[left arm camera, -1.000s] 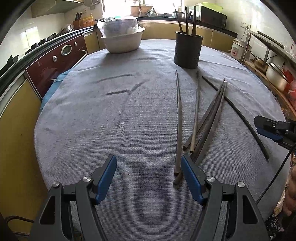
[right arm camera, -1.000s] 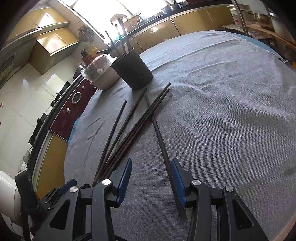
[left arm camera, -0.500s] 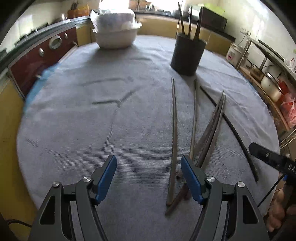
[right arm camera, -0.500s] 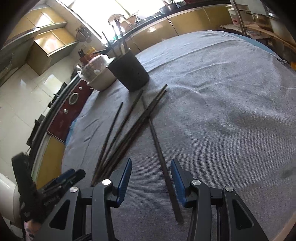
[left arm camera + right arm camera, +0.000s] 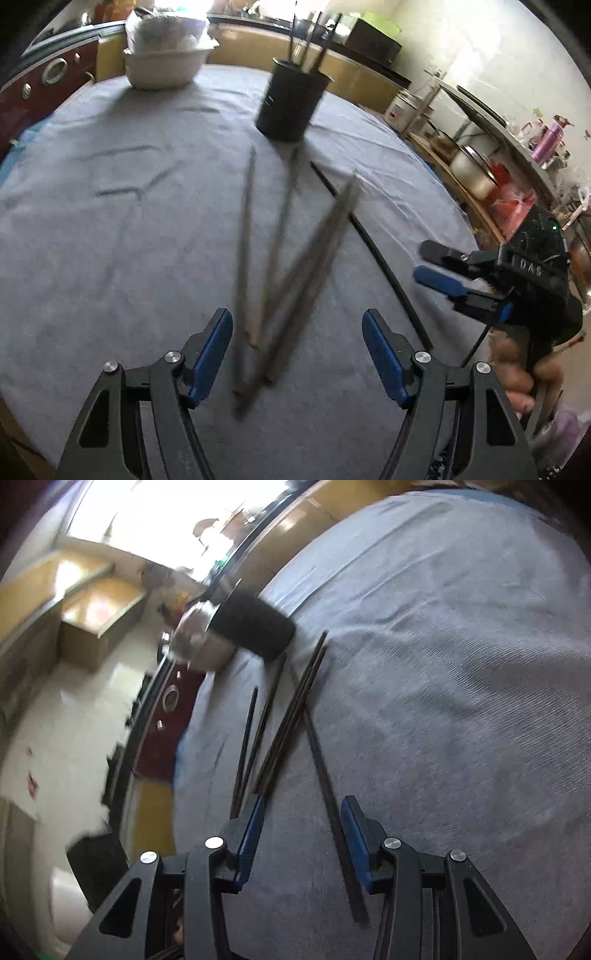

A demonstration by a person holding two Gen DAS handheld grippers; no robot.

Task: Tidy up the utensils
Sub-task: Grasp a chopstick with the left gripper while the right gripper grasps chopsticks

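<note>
The left claw (image 5: pixel 297 345), its blue-padded jaws spread and gripping nothing, now hangs over the near ends of the fanned bundle of long dark chopsticks (image 5: pixel 291 254); a second ago those ends lay beside its right jaw. The right claw (image 5: pixel 303 830), likewise released and empty, has rolled, so its view tilts, and the single black chopstick (image 5: pixel 325 775) now runs between its jaws on the grey cloth-covered round counter (image 5: pixel 461 672). In the left view that claw has come in nearer to the chopsticks from the right. All chopsticks point toward the black cylindrical utensil holder (image 5: pixel 293 103), which stands upright just beyond their far tips with more sticks in it. Left of the holder sits a white bowl covered in plastic (image 5: pixel 166 55).
</note>
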